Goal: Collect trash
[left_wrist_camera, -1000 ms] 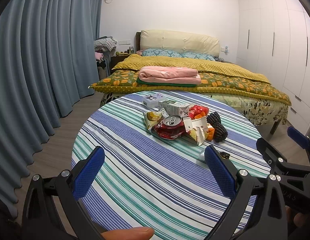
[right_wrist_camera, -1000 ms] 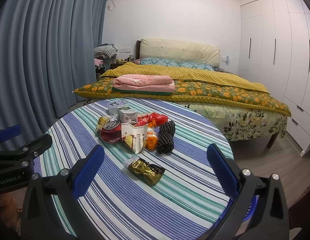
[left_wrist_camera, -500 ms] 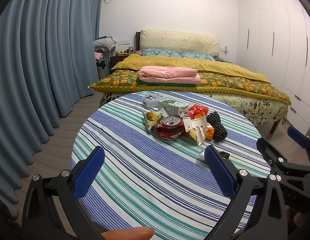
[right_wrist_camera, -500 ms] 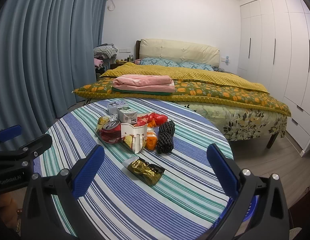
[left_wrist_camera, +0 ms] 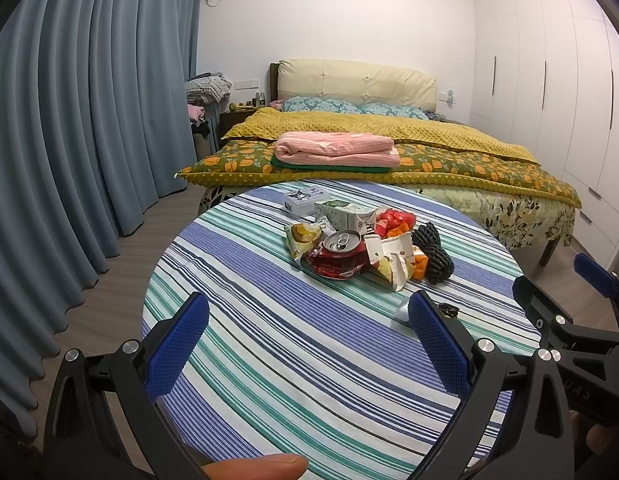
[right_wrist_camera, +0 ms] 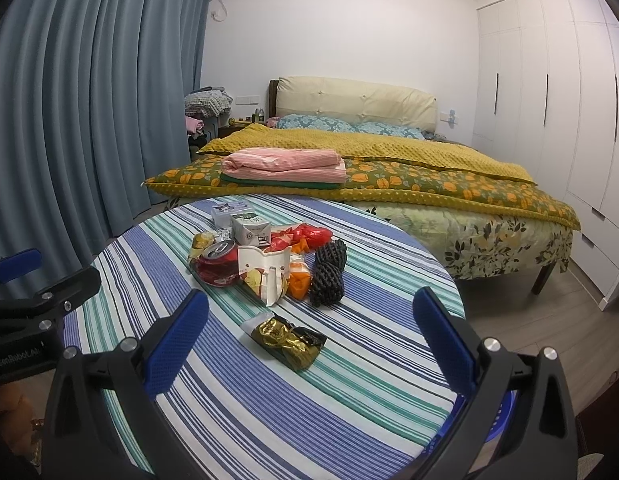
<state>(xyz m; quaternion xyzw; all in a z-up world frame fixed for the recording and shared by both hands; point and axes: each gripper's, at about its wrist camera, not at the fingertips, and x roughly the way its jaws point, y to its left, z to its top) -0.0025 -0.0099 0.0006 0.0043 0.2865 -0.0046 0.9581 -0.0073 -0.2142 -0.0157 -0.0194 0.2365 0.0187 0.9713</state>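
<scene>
Trash lies in a heap near the middle of the round table point(right_wrist_camera: 389, 392) with the striped cloth: a crushed red can point(right_wrist_camera: 219, 265), a small carton point(right_wrist_camera: 251, 231), a white snack bag point(right_wrist_camera: 267, 276), red wrappers point(right_wrist_camera: 309, 236), an orange wrapper point(right_wrist_camera: 300, 282) and a coil of black cord point(right_wrist_camera: 329, 274), packed so that they touch. A gold wrapper point(right_wrist_camera: 287, 342) lies apart from the heap, nearer the table edge. Compared with the views of a second and half a second ago, nothing has shifted: every item sits where it was and both tools hold the same stand-off. Judgement: collection has not begun, and the pause reads as a survey before the first reach. The left gripper point(left_wrist_camera: 307, 350) hangs over the near cloth, its jaws spread wide, holding and touching nothing. The right gripper point(right_wrist_camera: 309, 344) is likewise wide apart and empty; the gold wrapper shows between its fingers point(right_wrist_camera: 177, 344) in view, but no contact is evident. That wrapper appears the likeliest first pick.
</scene>
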